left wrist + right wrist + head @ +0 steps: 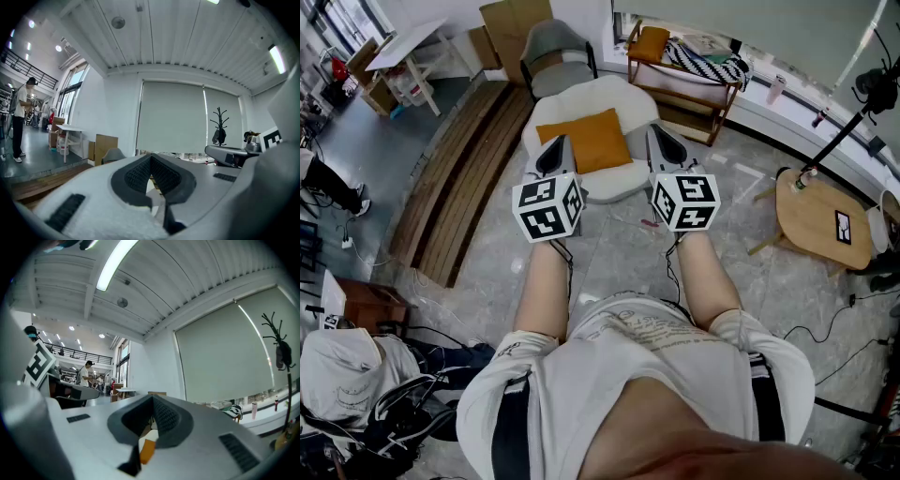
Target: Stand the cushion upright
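The orange cushion (595, 139) lies on the seat of a white armchair (611, 184). In the head view it sits between the left gripper (555, 147) and the right gripper (662, 141), both with fingers closed on nothing. A grey chair (555, 58) and a wooden bench (680, 82) with a striped blanket (708, 62) stand behind. A round side table (820, 220) is at the right, and wooden planks (459, 187) lie at the left.
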`<move>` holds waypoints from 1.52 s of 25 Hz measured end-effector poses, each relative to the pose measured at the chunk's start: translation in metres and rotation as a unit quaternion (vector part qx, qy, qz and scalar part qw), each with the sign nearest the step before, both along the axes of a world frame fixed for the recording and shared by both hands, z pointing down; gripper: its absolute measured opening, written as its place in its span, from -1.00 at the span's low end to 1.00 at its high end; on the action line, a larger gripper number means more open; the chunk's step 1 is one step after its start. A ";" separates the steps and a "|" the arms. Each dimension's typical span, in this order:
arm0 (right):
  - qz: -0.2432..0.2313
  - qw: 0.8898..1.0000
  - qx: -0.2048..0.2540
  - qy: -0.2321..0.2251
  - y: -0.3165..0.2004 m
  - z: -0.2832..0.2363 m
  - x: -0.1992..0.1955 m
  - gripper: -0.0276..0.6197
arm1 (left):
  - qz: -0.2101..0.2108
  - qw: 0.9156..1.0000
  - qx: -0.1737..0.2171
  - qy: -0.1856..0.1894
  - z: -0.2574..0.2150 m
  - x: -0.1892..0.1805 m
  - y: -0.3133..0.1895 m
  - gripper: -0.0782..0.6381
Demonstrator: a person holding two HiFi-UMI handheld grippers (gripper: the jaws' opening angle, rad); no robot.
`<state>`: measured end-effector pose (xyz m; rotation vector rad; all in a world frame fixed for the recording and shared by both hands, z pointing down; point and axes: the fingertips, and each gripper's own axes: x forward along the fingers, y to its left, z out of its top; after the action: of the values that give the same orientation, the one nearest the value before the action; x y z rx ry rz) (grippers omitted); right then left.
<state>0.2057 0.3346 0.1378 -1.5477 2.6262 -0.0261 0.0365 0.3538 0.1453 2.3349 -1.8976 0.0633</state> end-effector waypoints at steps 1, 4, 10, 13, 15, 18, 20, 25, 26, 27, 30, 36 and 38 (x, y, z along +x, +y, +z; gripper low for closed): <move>0.000 1.000 0.000 0.000 0.000 0.003 -0.004 -0.83 | 0.000 1.000 0.000 0.000 0.002 -0.004 0.000 -0.73; -0.002 1.000 0.000 0.000 0.000 0.009 -0.015 -0.83 | 0.001 1.000 -0.001 0.000 0.006 -0.014 -0.001 -0.73; -0.015 1.000 -0.005 -0.011 -0.002 0.012 -0.030 -0.83 | 0.006 1.000 -0.002 0.003 0.006 -0.023 -0.003 -0.73; -0.017 1.000 -0.011 -0.020 -0.005 0.013 -0.042 -0.83 | 0.009 1.000 -0.004 0.004 0.008 -0.032 -0.007 -0.73; -0.018 1.000 -0.014 -0.021 -0.006 0.014 -0.051 -0.83 | 0.012 1.000 -0.008 0.006 0.011 -0.039 -0.009 -0.73; -0.025 0.999 -0.018 -0.022 -0.008 0.016 -0.071 -0.83 | 0.016 1.000 -0.014 0.009 0.016 -0.055 -0.010 -0.73; -0.028 0.999 -0.020 -0.019 -0.009 0.019 -0.086 -0.83 | 0.014 1.000 -0.013 0.003 0.017 -0.068 -0.010 -0.73; -0.025 1.000 -0.016 -0.006 -0.011 0.021 -0.127 -0.83 | 0.012 1.000 -0.010 -0.016 0.022 -0.105 -0.014 -0.73; -0.024 1.000 -0.015 -0.004 -0.012 0.022 -0.135 -0.83 | 0.016 1.000 -0.012 -0.012 0.024 -0.111 -0.015 -0.73; -0.022 1.000 -0.013 -0.003 -0.012 0.022 -0.142 -0.83 | 0.020 1.000 -0.015 -0.008 0.026 -0.117 -0.016 -0.73; -0.014 1.000 -0.011 -0.005 -0.012 0.022 -0.159 -0.83 | 0.034 0.999 -0.021 -0.010 0.030 -0.129 -0.019 -0.73; -0.004 1.000 -0.021 -0.004 -0.021 0.033 -0.170 -0.83 | 0.047 0.999 -0.023 -0.012 0.034 -0.138 -0.030 -0.73; -0.005 0.999 -0.029 -0.020 -0.029 0.035 -0.166 -0.83 | 0.048 0.999 -0.025 -0.010 0.035 -0.137 -0.038 -0.73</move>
<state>0.0395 0.3057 0.1728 -1.5358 2.6248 -0.1344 -0.1007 0.3160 0.1806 2.3995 -1.7717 0.1427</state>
